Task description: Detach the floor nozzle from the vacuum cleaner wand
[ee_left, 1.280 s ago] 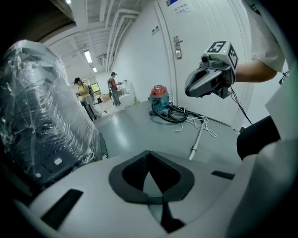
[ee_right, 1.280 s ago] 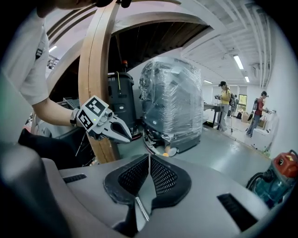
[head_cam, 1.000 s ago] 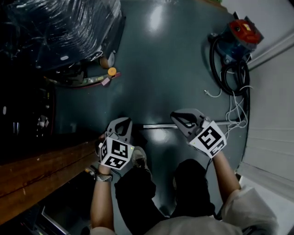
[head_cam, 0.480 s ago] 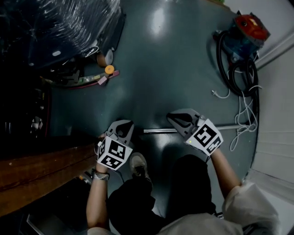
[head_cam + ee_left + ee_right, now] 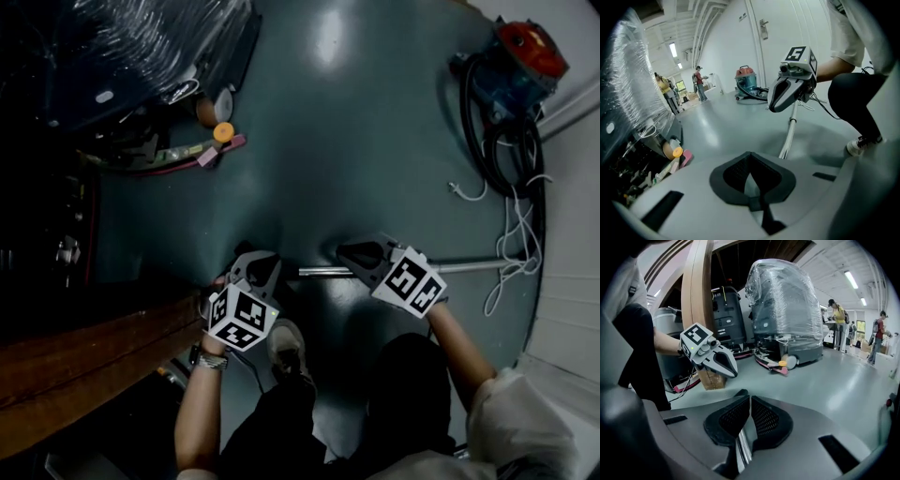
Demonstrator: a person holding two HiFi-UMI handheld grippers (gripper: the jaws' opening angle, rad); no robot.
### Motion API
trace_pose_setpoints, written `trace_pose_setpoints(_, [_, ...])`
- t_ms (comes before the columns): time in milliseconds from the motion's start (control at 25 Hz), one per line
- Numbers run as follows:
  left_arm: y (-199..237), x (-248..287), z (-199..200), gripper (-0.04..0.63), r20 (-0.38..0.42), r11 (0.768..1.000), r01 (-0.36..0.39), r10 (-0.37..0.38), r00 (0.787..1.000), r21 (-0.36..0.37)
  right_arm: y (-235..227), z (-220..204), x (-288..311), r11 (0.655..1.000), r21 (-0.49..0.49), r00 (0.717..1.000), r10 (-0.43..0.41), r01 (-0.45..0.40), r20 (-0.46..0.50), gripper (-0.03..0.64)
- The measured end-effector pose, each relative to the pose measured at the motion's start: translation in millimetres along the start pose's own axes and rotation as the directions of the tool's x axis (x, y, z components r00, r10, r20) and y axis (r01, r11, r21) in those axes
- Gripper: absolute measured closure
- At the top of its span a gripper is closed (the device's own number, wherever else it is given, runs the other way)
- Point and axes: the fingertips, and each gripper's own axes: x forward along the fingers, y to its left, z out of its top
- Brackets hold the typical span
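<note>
right gripper [image 5: 749, 398] clenched on the vacuum wand [image 5: 743, 448]: mesh pads [image 5: 765, 420] closed at the tips, bright tube wedged low between them. left gripper [image 5: 749, 161] clenched as well, pads meeting, nothing clearly caught (only a pale sliver in the gap, likely floor).

outward from the right grip: wand lying low over the grey floor [image 5: 356, 141], whether touching it unclear. long axis straight across the head view. one end reaching past the right gripper toward the coiled hose [image 5: 487, 131] and the red-and-blue vacuum cleaner [image 5: 516, 61]; the other end stopping just beside the left gripper's tips. from the left gripper view, tube slanting down from the right gripper and passing just right of the left jaws, beside them and not between.

floor nozzle not made out in any view; judged to sit at the wand's left end, under the left gripper. left gripper therefore nearer that joint, right gripper placed to brace the tube. probably calls for a pull along the wand's axis, away from the right grip.
</note>
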Motion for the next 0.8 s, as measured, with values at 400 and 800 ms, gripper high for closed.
trace_pose_setpoints(400, [-7.0,44.0,-53.7,0.597,-0.019,0.994,0.076,-0.078,0.997,-0.081,-3.6,-40.1,39.6,0.998,0.036,0.997,0.062,-0.06,-0.035,0.581])
trace_pose_setpoints(800, [-30.7,62.3,-79.0,0.587,-0.055,0.984,0.175,-0.176,0.983,-0.023,8.9,-84.6,56.9,0.988,0.007,0.98,0.155,-0.156,-0.123,0.449])
